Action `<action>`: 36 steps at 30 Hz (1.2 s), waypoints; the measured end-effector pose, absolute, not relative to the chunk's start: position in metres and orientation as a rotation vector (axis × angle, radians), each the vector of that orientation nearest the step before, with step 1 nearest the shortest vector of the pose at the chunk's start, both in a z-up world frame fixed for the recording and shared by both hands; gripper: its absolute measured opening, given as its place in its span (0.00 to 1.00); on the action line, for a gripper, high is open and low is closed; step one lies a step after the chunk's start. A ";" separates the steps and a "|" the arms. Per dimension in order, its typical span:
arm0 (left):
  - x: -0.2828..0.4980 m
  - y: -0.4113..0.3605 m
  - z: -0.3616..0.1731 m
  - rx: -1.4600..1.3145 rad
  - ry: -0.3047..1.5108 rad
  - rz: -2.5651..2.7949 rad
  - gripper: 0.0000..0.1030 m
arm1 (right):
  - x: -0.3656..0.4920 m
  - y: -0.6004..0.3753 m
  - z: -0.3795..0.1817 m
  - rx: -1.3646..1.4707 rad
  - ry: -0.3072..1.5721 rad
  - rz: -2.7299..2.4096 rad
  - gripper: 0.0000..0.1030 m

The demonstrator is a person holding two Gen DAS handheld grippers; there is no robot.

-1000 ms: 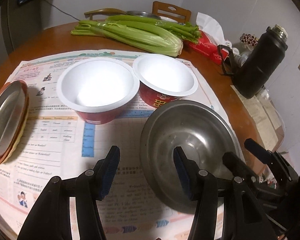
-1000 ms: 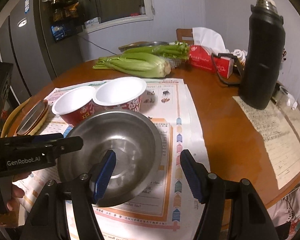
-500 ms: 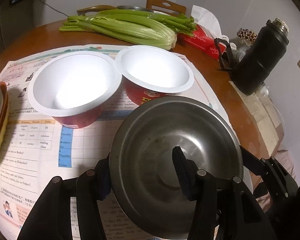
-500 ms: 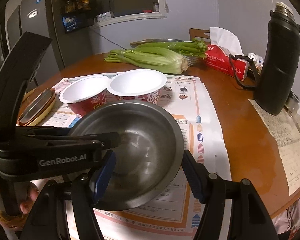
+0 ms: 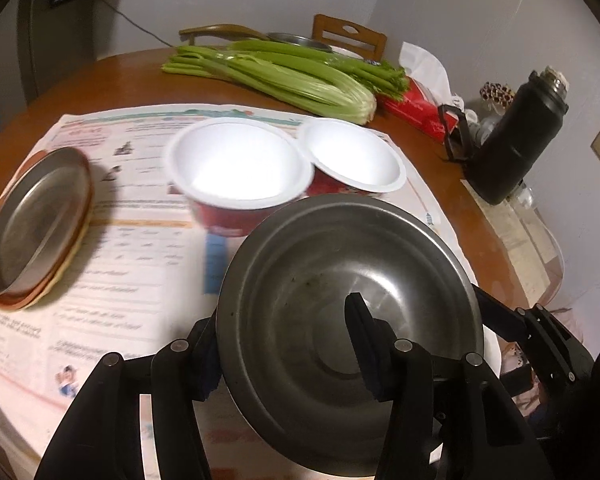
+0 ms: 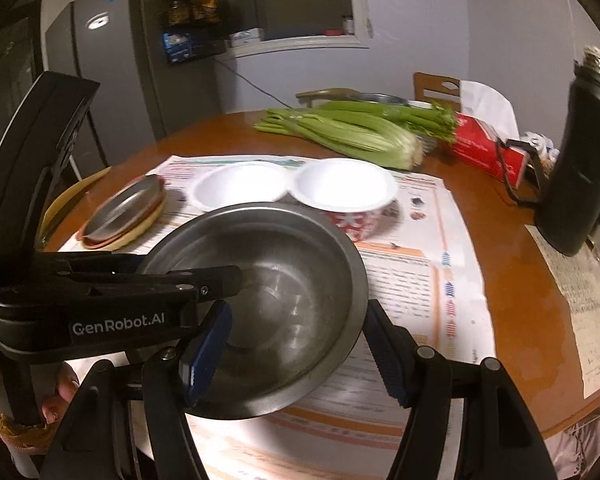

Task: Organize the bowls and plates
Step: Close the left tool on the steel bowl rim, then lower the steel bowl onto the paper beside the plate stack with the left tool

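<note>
The steel bowl (image 5: 348, 320) is held off the printed paper sheet (image 5: 112, 280) by both tools at once, so the task is judged to be in its middle stretch. In the left wrist view the left gripper (image 5: 288, 344) is seen pinching the bowl's near-left wall, one pad outside the rim and the other inside the basin. In the right wrist view the right gripper (image 6: 296, 352) is closed across the bowl's near-right rim, its blue pads (image 6: 206, 344) set against the wall from within and without; the left tool's black body, held in a hand (image 6: 64, 392), is seen crossing in from the left. Whether the bowl's underside is fully clear of the sheet cannot be told, though a shadowed gap appears beneath its near edge. One part of the sorting looks finished: a steel plate (image 5: 36, 220) is already stacked on an orange plate and a pale yellow one at the left edge of the round wooden table (image 6: 512, 288). The bowls are not yet gathered: two red paper bowls with white insides, the left paper bowl (image 5: 236, 168) and the right paper bowl (image 5: 352, 156), stand side by side with rims touching, just beyond the lifted steel bowl, unstacked. It is judged that the bowls remain to be nested or grouped. Celery (image 5: 284, 76), a red tissue box (image 6: 484, 148) and a black flask (image 5: 512, 144) lie further back, apart from the crockery.
</note>
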State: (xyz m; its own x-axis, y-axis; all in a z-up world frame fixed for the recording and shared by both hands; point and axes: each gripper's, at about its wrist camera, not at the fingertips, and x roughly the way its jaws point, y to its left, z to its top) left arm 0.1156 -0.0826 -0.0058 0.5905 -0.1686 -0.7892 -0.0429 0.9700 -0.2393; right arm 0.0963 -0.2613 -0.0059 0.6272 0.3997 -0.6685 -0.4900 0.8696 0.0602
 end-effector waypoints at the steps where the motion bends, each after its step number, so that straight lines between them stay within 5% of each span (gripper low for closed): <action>1: 0.112 -0.079 -0.005 -0.246 0.936 -0.068 0.54 | 0.094 -0.257 -0.005 -0.134 0.733 0.524 0.66; 36: 0.097 -0.031 -0.033 -0.260 0.976 0.018 0.55 | 0.085 -0.200 -0.029 -0.227 0.796 0.567 0.66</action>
